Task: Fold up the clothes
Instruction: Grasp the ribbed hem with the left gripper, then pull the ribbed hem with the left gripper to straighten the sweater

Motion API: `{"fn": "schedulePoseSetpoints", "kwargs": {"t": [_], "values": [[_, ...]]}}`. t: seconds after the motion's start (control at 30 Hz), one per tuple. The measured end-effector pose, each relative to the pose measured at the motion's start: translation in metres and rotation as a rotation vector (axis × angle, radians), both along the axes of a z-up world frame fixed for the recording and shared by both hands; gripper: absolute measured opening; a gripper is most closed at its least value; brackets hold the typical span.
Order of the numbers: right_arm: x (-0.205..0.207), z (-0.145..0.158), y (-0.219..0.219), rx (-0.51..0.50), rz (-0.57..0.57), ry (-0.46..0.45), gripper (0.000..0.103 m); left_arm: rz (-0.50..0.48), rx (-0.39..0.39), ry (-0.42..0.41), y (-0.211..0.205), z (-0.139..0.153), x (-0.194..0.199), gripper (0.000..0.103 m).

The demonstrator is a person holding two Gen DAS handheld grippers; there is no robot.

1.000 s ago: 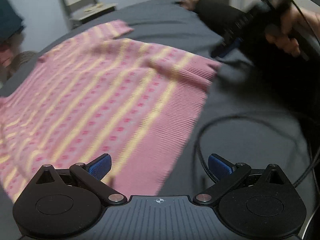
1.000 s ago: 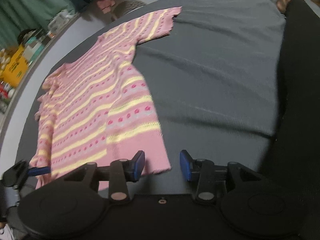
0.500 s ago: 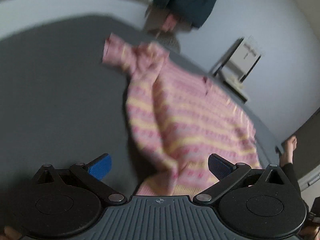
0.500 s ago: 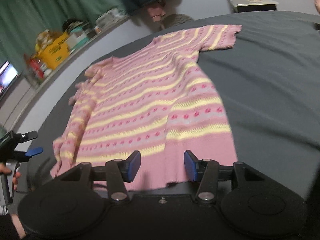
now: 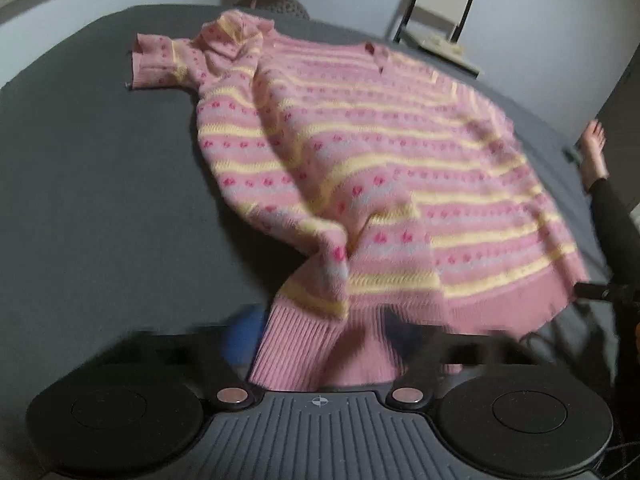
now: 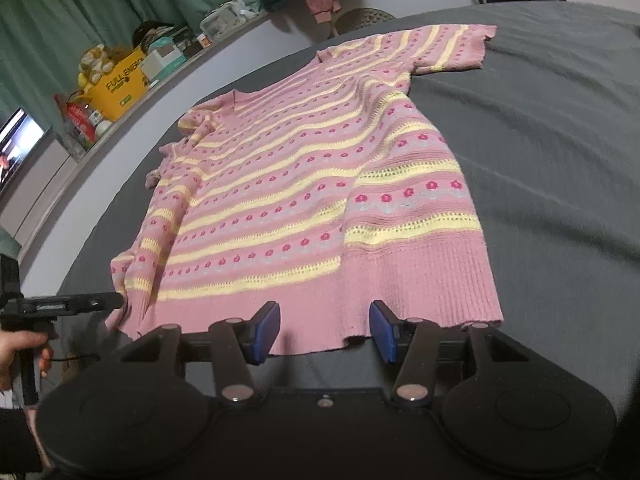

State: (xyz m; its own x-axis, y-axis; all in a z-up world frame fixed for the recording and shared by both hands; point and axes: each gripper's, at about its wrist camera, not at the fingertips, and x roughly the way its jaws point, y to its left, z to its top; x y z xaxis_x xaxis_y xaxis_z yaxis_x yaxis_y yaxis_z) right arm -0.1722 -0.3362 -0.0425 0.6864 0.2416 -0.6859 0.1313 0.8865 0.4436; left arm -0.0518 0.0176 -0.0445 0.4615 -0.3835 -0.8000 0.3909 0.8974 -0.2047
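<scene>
**Two grippers at the sweater hem, left one closing**

One pink sweater (image 6: 312,184) with yellow stripes and small red flowers lies spread on a dark grey sheet (image 6: 560,140), neck away from the right wrist camera, ribbed hem nearest it. One short sleeve (image 6: 460,46) lies flat at the far right. The opposite sleeve (image 5: 160,60) is bunched, seen best from the left wrist.

Left gripper (image 5: 324,344): jaws closing, fingers motion-blurred. A corner of the ribbed hem sits between them, and the fabric rises in a ridge from that corner toward the body. Whether the pads already press the cloth cannot be told through the blur. In the right wrist view this gripper meets the hem's left corner, with a hand (image 6: 16,348) on its handle.

Right gripper (image 6: 324,332): jaws apart, blue pads clear. Hem edge lies just ahead of and between the fingertips, not pinched; the cloth there lies flat.

A bare foot (image 5: 594,156) rests on the sheet edge. A shelf (image 6: 120,76) with clutter runs along the far wall.
</scene>
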Motion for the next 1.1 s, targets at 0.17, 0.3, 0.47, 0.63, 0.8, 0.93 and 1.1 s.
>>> {"fn": "schedulePoseSetpoints", "kwargs": {"t": [0.17,0.3,0.47,0.63,0.8,0.93,1.1], "values": [[-0.002,0.007,0.021,-0.072,0.116,-0.053,0.049,0.020,-0.042,-0.014,0.008,-0.003,-0.002,0.009],[-0.004,0.015,0.049,-0.154,0.235,-0.108,0.050,0.024,-0.102,-0.043,0.025,0.003,-0.002,0.007],[-0.012,0.023,0.066,-0.249,0.302,-0.150,0.050,0.060,-0.239,0.001,0.062,0.014,0.001,0.006],[-0.017,0.032,0.101,-0.444,0.511,-0.203,0.051,0.120,-0.350,0.080,0.108,0.036,-0.002,0.006],[-0.017,0.006,0.161,-0.803,0.732,-0.250,0.055,0.121,-0.170,0.091,0.126,0.040,0.004,0.006],[-0.015,0.002,0.167,-0.901,0.712,-0.227,0.055,0.137,-0.157,0.141,0.132,0.017,0.009,0.006],[0.000,0.029,0.089,-0.789,0.269,-0.091,0.067,0.150,-0.197,0.143,0.135,0.005,0.010,0.006]]}}
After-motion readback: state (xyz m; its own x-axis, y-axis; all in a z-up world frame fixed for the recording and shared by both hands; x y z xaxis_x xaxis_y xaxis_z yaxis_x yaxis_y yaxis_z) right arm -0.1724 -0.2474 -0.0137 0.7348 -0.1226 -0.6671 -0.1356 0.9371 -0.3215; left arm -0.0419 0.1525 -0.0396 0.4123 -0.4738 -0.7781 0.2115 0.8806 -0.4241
